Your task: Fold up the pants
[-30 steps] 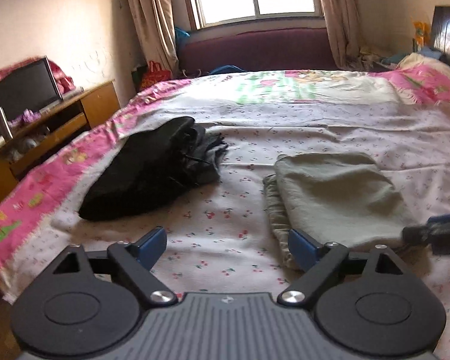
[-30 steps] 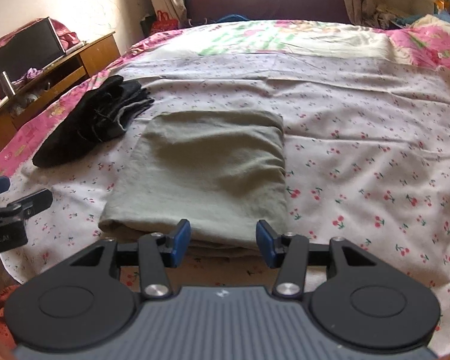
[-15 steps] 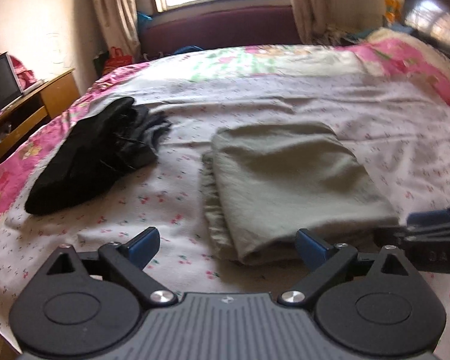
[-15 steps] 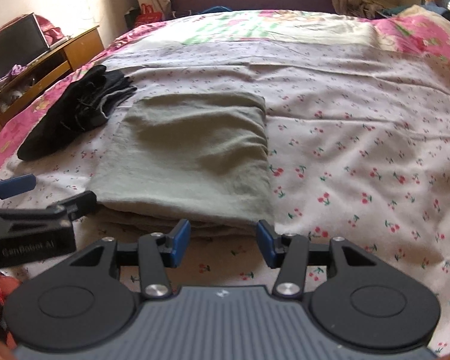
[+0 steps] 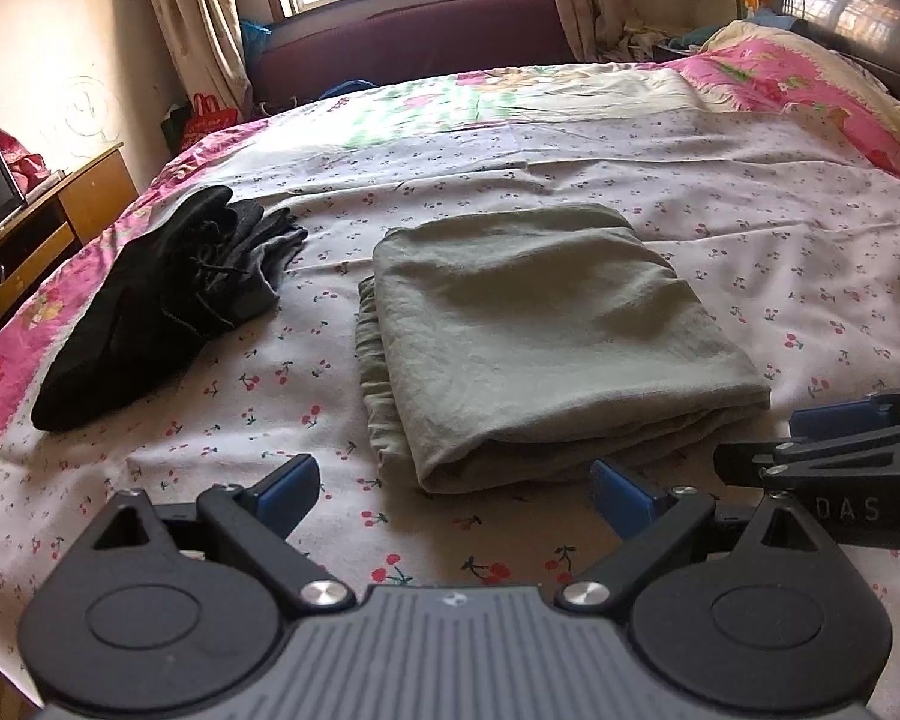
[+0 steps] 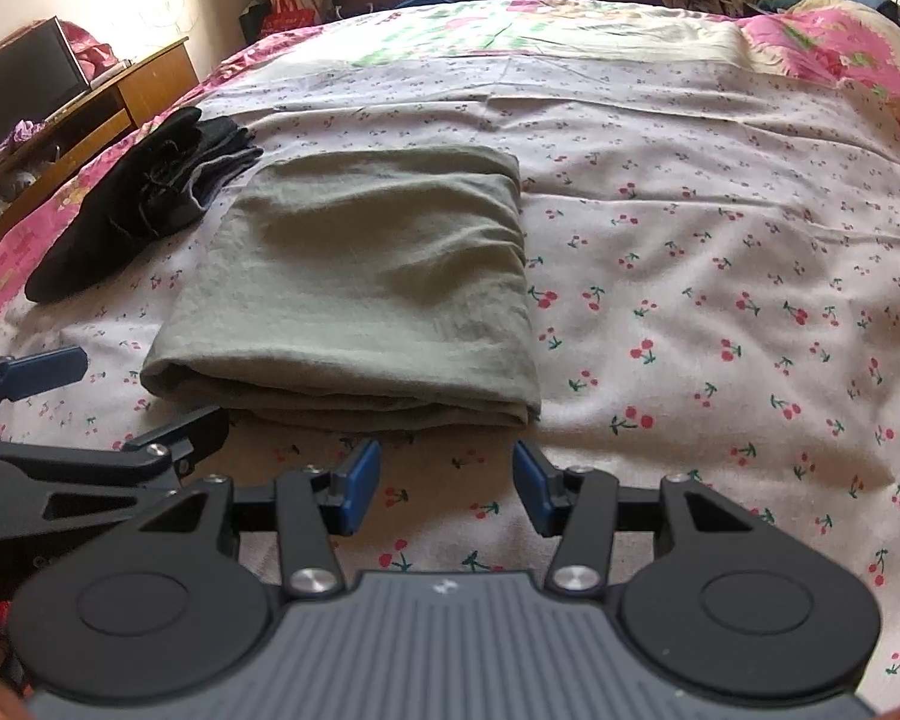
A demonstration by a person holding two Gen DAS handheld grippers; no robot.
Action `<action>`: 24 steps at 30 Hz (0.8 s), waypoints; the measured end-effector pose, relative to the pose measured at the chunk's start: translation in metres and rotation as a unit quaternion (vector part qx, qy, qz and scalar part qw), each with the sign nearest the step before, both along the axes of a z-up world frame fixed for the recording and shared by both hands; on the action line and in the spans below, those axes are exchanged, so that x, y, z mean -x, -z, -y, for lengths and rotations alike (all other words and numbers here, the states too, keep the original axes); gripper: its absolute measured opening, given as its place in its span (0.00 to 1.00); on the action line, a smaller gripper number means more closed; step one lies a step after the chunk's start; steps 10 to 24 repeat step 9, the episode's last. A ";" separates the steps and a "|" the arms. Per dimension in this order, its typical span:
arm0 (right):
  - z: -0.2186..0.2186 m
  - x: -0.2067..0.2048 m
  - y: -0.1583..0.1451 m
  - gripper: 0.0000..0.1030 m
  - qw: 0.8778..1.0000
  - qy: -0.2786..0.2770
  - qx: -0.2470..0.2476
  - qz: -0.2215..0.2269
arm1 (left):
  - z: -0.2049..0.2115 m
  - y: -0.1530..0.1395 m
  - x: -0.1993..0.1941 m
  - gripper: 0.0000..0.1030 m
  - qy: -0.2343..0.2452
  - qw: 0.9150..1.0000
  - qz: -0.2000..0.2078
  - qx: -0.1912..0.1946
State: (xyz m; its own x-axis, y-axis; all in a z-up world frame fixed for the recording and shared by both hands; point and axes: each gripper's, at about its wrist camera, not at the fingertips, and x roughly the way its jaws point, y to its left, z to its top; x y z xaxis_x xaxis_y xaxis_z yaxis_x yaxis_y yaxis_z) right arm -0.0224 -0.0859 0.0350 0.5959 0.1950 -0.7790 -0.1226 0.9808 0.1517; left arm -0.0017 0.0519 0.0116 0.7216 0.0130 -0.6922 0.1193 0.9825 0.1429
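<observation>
The folded olive-green pants (image 5: pixel 546 330) lie on the bed (image 5: pixel 750 210), on a cherry-print sheet, with a heap of black clothes (image 5: pixel 150 312) just beside them. A wooden desk (image 6: pixel 114 102) with a dark screen stands near. "DAS" reads on the right hand-held gripper (image 6: pixel 447 486). Both it and the left hand-held gripper (image 5: pixel 453 483) are spread, empty. Since a second ago the left view has swung toward the pants.
</observation>
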 end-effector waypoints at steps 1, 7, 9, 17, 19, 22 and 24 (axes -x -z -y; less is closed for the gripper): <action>0.000 0.000 0.001 0.49 1.000 0.001 0.000 -0.001 | 0.000 0.000 0.000 1.00 0.000 1.000 -0.001 0.001; 0.000 -0.001 0.004 0.49 1.000 0.000 0.002 -0.008 | -0.002 0.001 -0.001 1.00 -0.005 1.000 -0.003 0.006; 0.000 -0.001 0.004 0.49 1.000 0.000 0.001 -0.009 | -0.003 0.001 -0.001 1.00 -0.006 1.000 -0.003 0.007; 0.000 -0.001 0.004 0.49 1.000 0.000 0.001 -0.009 | -0.003 0.001 -0.001 1.00 -0.006 1.000 -0.003 0.007; 0.000 -0.001 0.004 0.49 1.000 0.000 0.001 -0.009 | -0.003 0.001 -0.001 1.00 -0.006 1.000 -0.003 0.007; 0.000 -0.001 0.004 0.49 1.000 0.000 0.001 -0.009 | -0.003 0.001 -0.001 1.00 -0.006 1.000 -0.003 0.007; 0.000 -0.001 0.004 0.49 1.000 0.000 0.001 -0.009 | -0.003 0.001 -0.001 1.00 -0.006 1.000 -0.003 0.007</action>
